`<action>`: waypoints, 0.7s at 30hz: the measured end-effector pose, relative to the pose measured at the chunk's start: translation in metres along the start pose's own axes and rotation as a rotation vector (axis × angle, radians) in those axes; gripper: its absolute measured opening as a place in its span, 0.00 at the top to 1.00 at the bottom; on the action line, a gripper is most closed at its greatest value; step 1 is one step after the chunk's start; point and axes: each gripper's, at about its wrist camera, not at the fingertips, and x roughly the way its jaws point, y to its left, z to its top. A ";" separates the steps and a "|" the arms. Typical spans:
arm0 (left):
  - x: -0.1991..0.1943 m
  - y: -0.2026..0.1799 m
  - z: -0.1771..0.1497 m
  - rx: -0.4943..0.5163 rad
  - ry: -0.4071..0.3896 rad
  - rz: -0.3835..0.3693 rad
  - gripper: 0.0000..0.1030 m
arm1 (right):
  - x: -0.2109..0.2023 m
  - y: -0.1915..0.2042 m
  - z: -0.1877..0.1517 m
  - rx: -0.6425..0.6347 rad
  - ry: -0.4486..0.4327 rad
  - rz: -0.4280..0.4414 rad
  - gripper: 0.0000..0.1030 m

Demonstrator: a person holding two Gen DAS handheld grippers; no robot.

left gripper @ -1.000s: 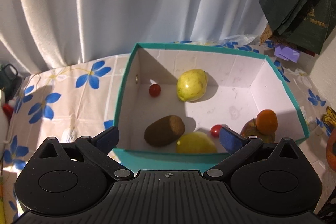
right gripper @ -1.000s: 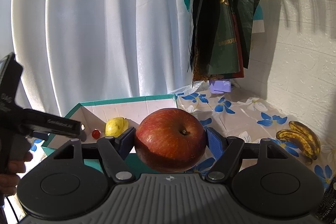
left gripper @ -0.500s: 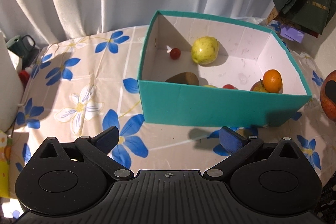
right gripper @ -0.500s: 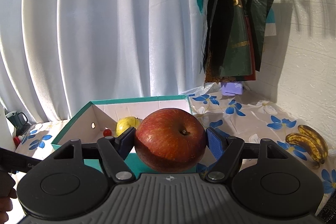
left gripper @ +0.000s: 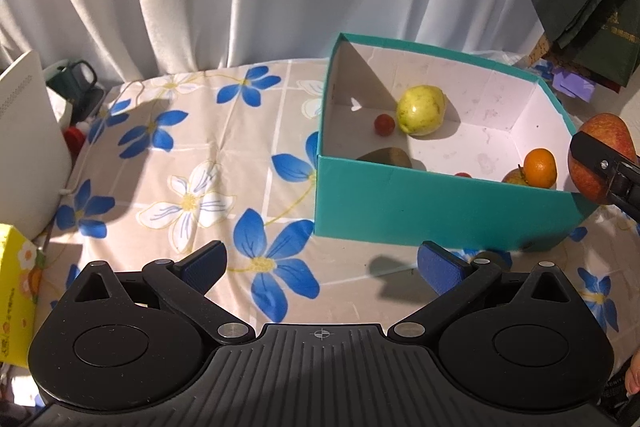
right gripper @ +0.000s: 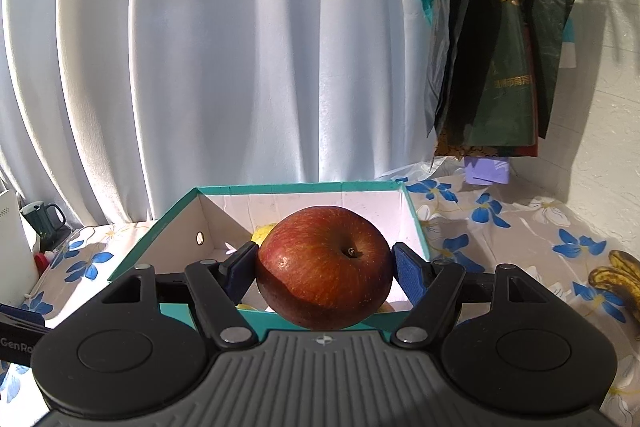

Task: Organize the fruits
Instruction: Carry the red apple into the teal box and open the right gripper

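Right gripper (right gripper: 324,267) fingers clenched on a round red apple (right gripper: 324,267), blue pads touching both flanks, stem facing the camera. Just beyond the fingers: open teal cardboard box with white lining (right gripper: 412,207), apple over its near wall. Left gripper (left gripper: 320,263) fingers released, nothing between them, over the flower-print desk cloth (left gripper: 180,155); box ahead to their right. Inside it: yellow-green pear (left gripper: 422,110), small orange (left gripper: 540,167), brown kiwi (left gripper: 386,158), cherry tomato (left gripper: 384,125). Risk: letting go too early clips the near wall and the apple rolls off, or it lands on the softer fruit and bruises it.
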 end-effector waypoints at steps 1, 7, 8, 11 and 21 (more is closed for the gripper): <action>0.001 0.001 0.000 -0.005 0.002 0.000 0.00 | 0.003 0.001 0.000 -0.002 0.003 0.001 0.30; 0.006 0.006 0.003 -0.025 0.004 -0.001 0.00 | 0.018 0.008 0.001 -0.025 0.021 0.001 0.30; 0.007 0.006 0.004 -0.025 0.006 0.000 0.00 | 0.020 0.009 0.001 -0.027 0.023 0.002 0.30; 0.011 0.006 0.006 -0.024 0.013 0.004 0.00 | 0.029 0.011 0.001 -0.034 0.035 0.007 0.30; 0.022 0.009 0.010 -0.031 0.035 0.014 0.00 | 0.059 0.019 -0.001 -0.056 0.086 0.033 0.30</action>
